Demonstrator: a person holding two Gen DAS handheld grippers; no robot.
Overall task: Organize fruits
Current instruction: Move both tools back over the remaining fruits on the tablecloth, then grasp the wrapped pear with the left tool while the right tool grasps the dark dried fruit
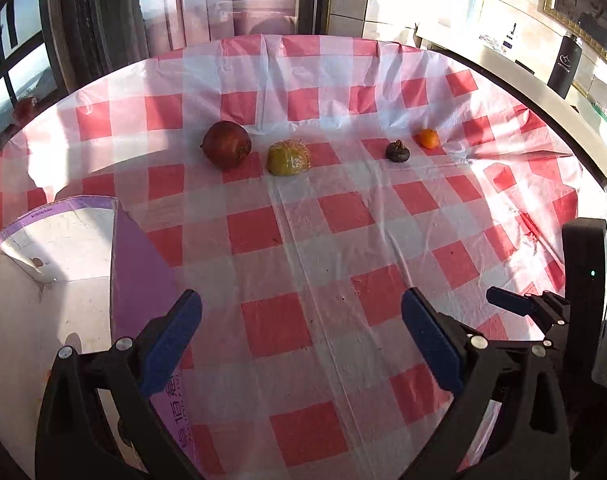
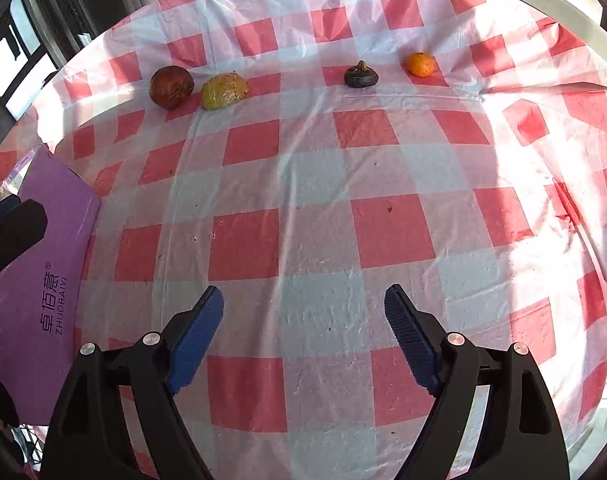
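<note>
A: How do the two grippers sit?

B: Both tilt steeply down over the desk [image 2: 323, 240]. The left gripper [image 1: 301, 332] has its jaws spread wide with nothing between them; the right gripper [image 2: 303, 328] is spread too, also empty.

A: And the fruits?

B: In a row at the far side, on the thin, wrinkled red-and-white checked plastic cloth [image 1: 287, 240]: a round, dark red pomegranate [image 1: 226, 144], just beside it a yellow fruit [image 1: 288, 157] wrapped in crinkly film, then well apart a small dark fruit [image 1: 397, 151] with a stalk, near a glossy little orange [image 1: 428, 138].

A: Anything cut off?

B: A purple box [image 1: 143, 264] with a white inside lies at the left, cropped by the frame; its printed lettering is partly hidden behind the left gripper's finger. The small dark fruit's kind is hard to tell.
</note>
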